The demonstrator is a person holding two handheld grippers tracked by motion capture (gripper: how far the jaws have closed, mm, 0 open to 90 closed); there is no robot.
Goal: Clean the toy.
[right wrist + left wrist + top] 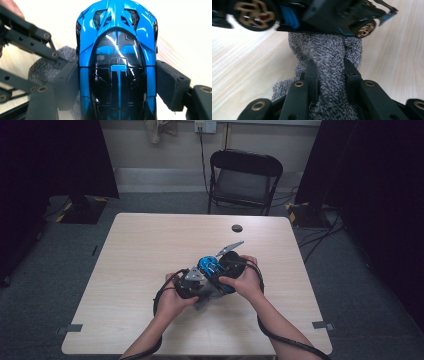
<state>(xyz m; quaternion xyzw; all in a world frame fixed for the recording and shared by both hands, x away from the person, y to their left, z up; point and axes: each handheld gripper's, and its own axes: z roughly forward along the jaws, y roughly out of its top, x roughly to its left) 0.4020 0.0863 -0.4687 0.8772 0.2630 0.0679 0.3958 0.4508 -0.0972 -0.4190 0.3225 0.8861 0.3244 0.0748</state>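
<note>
A blue and black toy car point(117, 57) sits nose-away between the jaws of my right gripper point(117, 82), which is shut on its sides, pads point(170, 82) pressed to the body. My left gripper point(328, 67) is shut on a grey speckled cloth point(329, 52) bunched just under the car's underside point(317, 15), touching it. In the high view both hands hold the grippers close together over the table's point(150, 250) middle front, with the car point(209, 266) between the left gripper point(200, 290) and the right gripper point(217, 270). The cloth point(47, 67) shows beside the car.
A black folding chair point(245, 175) stands beyond the table's far edge. A dark round hole point(237, 228) marks the tabletop near the back. Cables trail from both grippers past the near edge. Dark curtains hang at both sides of the room.
</note>
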